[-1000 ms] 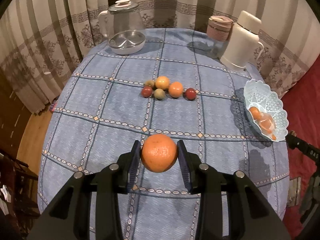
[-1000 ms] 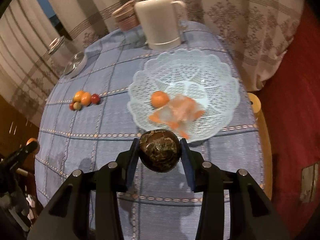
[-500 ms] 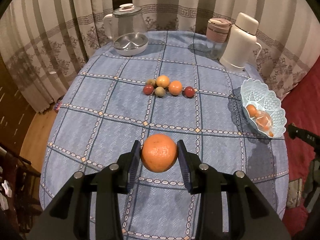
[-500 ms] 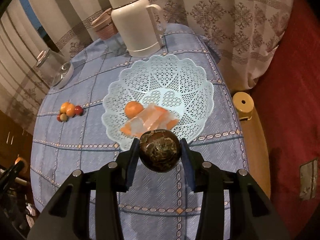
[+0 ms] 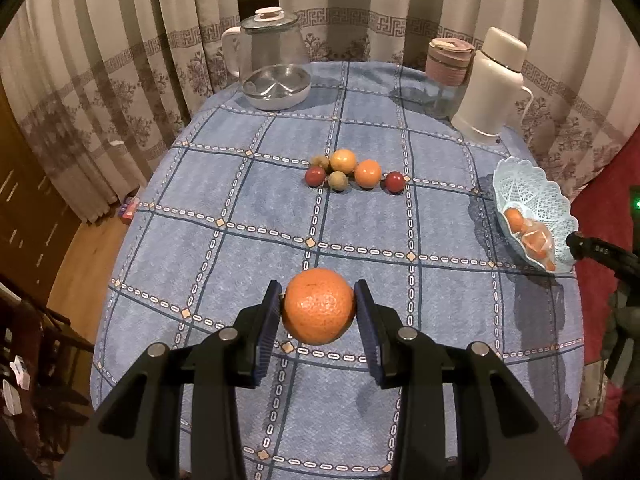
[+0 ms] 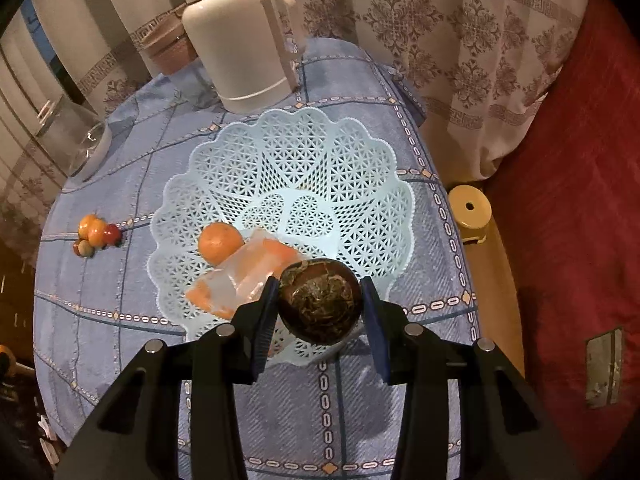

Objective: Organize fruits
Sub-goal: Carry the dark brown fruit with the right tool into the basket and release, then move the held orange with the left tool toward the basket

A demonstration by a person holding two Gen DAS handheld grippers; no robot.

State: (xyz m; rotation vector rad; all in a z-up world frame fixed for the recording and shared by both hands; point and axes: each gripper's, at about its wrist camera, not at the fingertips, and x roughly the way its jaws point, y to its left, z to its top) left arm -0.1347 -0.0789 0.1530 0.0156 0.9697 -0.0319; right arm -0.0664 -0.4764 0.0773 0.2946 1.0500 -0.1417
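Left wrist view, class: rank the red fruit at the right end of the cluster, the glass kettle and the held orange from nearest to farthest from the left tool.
1. Held orange, between the left tool's fingers.
2. Red fruit, mid-table, right end of the cluster.
3. Glass kettle, far edge, left of centre.

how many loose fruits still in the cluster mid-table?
6, in the left wrist view: yellow-orange fruit, orange one, red one at the right end, red one at the left, greenish one in front, another greenish one partly hidden behind. More may be hidden.
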